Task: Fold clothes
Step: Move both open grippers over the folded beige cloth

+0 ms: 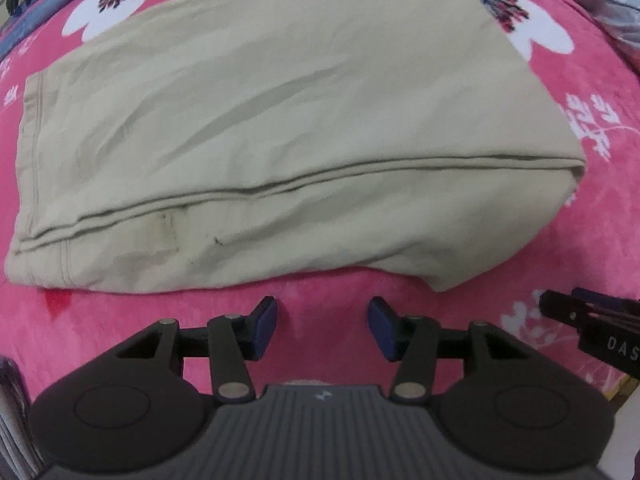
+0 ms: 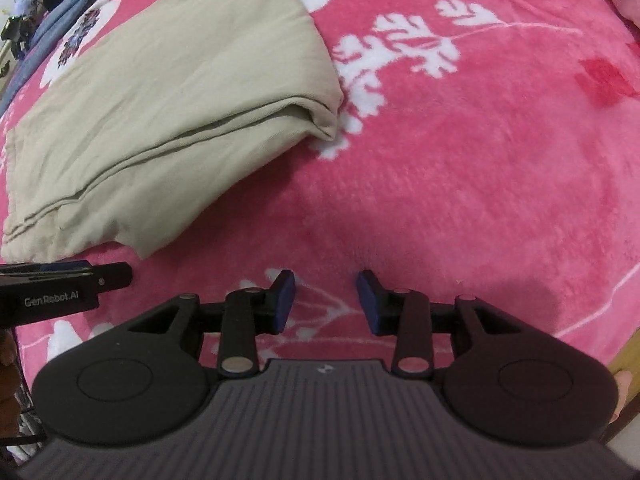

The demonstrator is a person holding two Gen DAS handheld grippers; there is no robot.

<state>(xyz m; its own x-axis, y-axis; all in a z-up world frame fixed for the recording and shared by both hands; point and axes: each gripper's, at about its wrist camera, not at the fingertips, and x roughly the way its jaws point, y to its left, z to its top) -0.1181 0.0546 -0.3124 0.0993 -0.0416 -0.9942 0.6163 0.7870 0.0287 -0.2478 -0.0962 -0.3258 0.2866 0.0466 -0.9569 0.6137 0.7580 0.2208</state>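
Left gripper (image 1: 322,326): nearest the lens in the left wrist view, at 6 o'clock. Jaws spread, nothing between them; the blue pads (image 1: 264,328) stand over bare blanket, just short of the garment's near edge and not touching it.

Right gripper (image 2: 326,304): at 6 o'clock in the right wrist view. Jaws spread, nothing held; bare blanket shows between its blue pads (image 2: 285,300). Its dark fingers are pressed together at the tip as seen from the left wrist view, where it enters at 4 o'clock; whether that is only the side-on angle cannot be told. A fingertip (image 2: 624,384) of the person shows at the housing's edge at 4 o'clock.

Pink blanket (image 1: 540,240): fleece with white flower and leaf print; covers the whole work surface beneath both tools.

Khaki garment (image 1: 248,120): folded into a flat stack of several layers, lying on the blanket. In the left wrist view it fills the centre, from 9 o'clock to 2 o'clock, with layered seamed edges facing the gripper and a faint stain near 8 o'clock. In the right wrist view it lies at 10 o'clock, its folded corner pointing toward centre, well apart from the right gripper.

Blue fabric (image 2: 60,12): far edge, 10 o'clock, beyond the blanket.

Containers: none identifiable in either view.
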